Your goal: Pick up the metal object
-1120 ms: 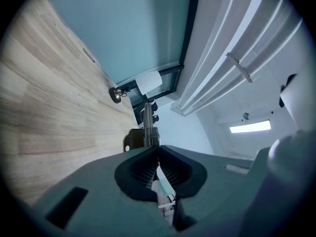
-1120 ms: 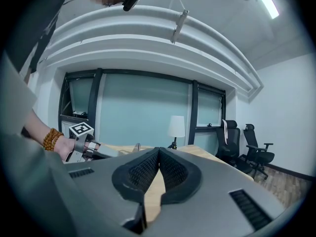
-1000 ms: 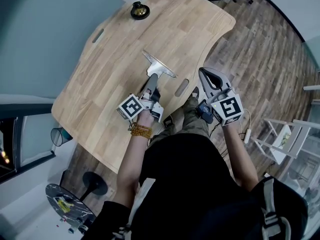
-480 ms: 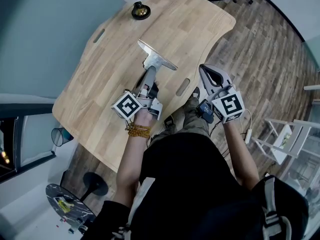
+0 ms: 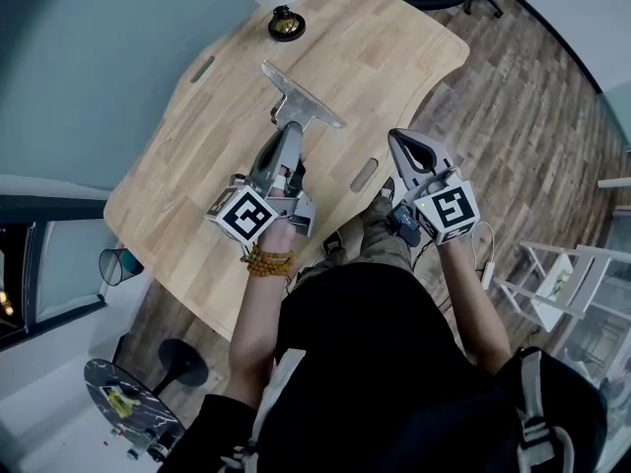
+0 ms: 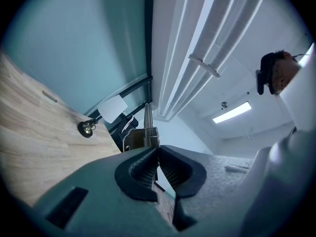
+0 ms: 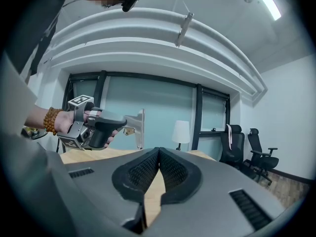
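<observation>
The metal object (image 5: 301, 101) is a flat T-shaped steel piece with a wide blade at its far end. My left gripper (image 5: 289, 132) is shut on its stem and holds it in the air above the wooden table (image 5: 207, 146). In the left gripper view the metal object (image 6: 146, 127) sticks out past the closed pads. My right gripper (image 5: 398, 142) hangs off the table's near edge, shut with nothing in it. From the right gripper view, the left gripper (image 7: 109, 124) and the metal object (image 7: 136, 126) show above the table, beyond the right gripper (image 7: 158, 151).
A lamp (image 5: 281, 6) with a white shade and brass base stands at the table's far edge. A cable slot (image 5: 363, 174) lies near the front edge. Office chairs (image 7: 249, 152) stand beyond the table. A white rack (image 5: 572, 274) is at the right.
My left gripper has risen off the table with the metal object, which now hangs higher and further from the person. The right gripper has stayed where it was.
</observation>
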A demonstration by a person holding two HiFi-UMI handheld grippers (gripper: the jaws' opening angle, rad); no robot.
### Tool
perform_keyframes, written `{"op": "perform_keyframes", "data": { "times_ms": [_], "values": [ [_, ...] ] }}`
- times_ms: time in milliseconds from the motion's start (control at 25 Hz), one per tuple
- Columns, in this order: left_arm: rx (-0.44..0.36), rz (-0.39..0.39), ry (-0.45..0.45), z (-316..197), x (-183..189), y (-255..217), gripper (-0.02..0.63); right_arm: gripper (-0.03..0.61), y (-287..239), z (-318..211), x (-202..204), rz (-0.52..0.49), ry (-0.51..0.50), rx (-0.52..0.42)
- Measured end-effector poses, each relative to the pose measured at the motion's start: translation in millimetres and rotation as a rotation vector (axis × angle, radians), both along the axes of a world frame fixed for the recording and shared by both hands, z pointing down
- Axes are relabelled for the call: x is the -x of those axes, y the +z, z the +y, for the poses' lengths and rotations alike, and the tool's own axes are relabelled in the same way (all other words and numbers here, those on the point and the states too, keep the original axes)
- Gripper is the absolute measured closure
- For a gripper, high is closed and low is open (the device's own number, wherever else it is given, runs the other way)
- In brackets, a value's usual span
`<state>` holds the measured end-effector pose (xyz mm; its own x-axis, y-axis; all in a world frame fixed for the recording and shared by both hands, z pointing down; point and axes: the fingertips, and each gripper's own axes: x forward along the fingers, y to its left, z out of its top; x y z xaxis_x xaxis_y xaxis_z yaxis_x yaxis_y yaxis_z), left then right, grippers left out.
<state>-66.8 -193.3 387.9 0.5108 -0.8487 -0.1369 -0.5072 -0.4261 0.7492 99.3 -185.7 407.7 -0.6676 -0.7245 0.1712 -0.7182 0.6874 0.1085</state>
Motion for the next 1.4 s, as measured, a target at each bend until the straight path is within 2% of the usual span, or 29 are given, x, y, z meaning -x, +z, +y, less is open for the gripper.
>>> {"op": "perform_keyframes", "data": {
  "times_ms": [120,400,920,1400],
  "values": [
    [-0.034,-0.053,-0.008,2.4,3.2,-11.6,0.591,0.575,-5.2,1.2,6.5,0.001,-0.011,-0.011],
    [-0.135,-0.249,-0.021,9.7,-5.3,-28.7,0.591,0.575,-14.2,-1.7,15.4,-0.004,-0.037,-0.036],
    [-0.235,-0.591,-0.084,31.0,-18.8,-33.6,0.592,0.575,-32.0,9.0,35.9,-0.038,-0.089,-0.066],
    [-0.294,-0.850,-0.114,44.2,-27.5,-24.8,0.592,0.575,-25.1,18.9,44.1,-0.053,-0.106,-0.044]
  ]
}}
